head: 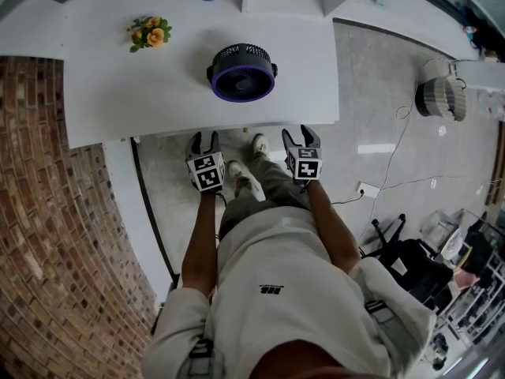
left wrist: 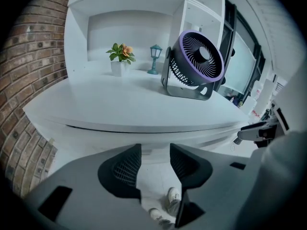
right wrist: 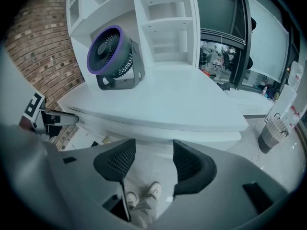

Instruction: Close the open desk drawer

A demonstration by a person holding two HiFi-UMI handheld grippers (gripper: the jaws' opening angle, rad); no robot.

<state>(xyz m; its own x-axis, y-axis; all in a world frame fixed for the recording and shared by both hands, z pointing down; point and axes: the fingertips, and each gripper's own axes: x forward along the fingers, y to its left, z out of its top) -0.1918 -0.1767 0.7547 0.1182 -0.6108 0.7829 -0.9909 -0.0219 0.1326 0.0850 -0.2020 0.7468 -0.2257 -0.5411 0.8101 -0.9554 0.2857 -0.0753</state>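
A white desk [head: 118, 93] fills the upper left of the head view. Under its top, a white drawer front [right wrist: 163, 132] shows in the right gripper view, and the same drawer front [left wrist: 192, 139] shows in the left gripper view. From above, no drawer sticks out past the desk's front edge. My left gripper [head: 203, 139] hangs just in front of that edge, open and empty. My right gripper [head: 301, 133] is level with it, a little to the right, also open with nothing between its fingers. Between each pair of jaws only the floor and the person's shoes show.
A black and purple fan [head: 242, 73] stands on the desk near its front edge, a small potted plant [head: 149, 32] farther back. A brick wall [head: 47, 212] bounds the left. A white basket [head: 442, 97], floor cables and a black bag [head: 406, 259] lie to the right.
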